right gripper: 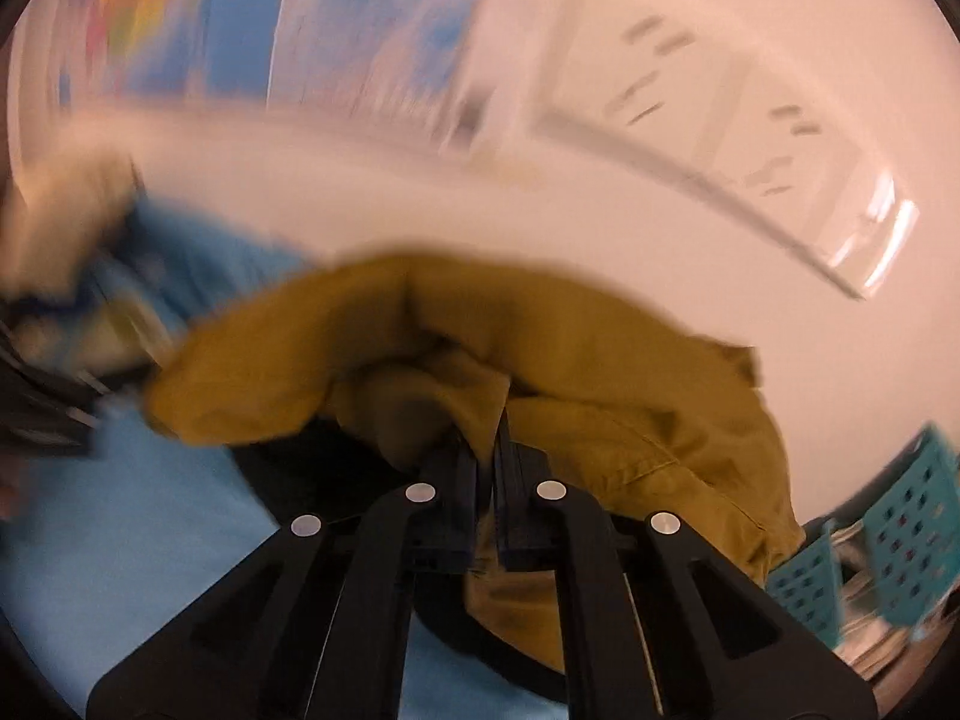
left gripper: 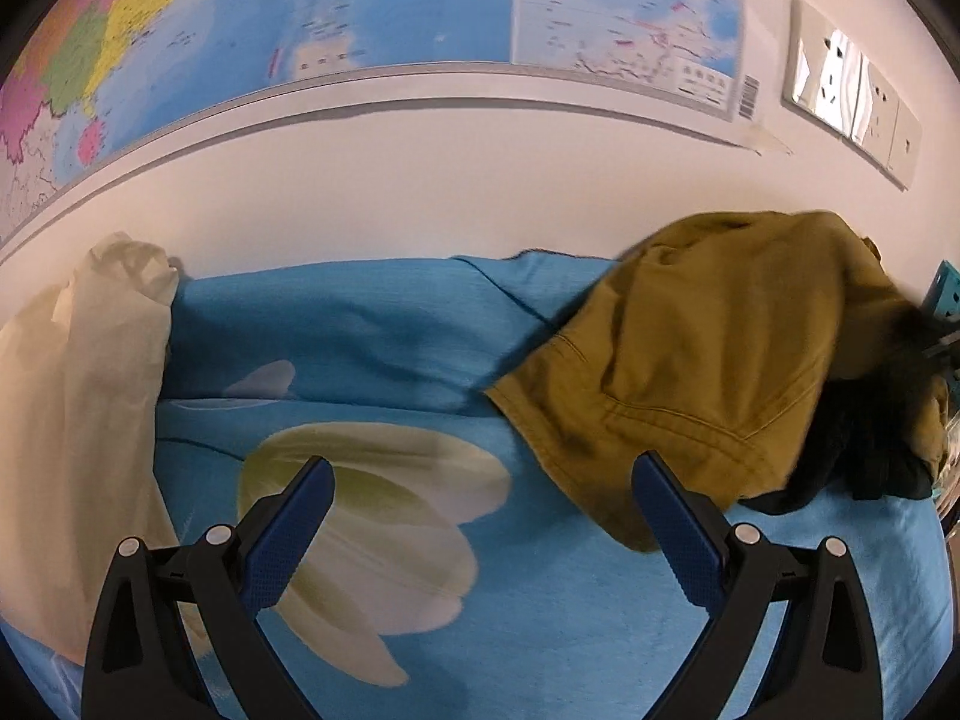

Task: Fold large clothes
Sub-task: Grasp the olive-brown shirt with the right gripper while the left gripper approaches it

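Left gripper [left gripper: 483, 498]: your jaws are spread apart over the sheet [left gripper: 372, 348], holding nothing.
Right gripper [right gripper: 487, 450]: you've pinched the jacket [right gripper: 600, 372].
Jacket: bunched on the sheet.

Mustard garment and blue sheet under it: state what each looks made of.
Mustard garment: seemingly a thick woven cotton twill, matte, judging by stitched seams and stiff, broad folds; a dark lining shows beneath. The right gripper pinches it. Blue sheet: apparently soft printed cotton or a blend, matte, with fine weave texture and a large pale flower print.

Wall map [left gripper: 300, 18], sockets [left gripper: 852, 90], blue bedsheet [left gripper: 372, 330].
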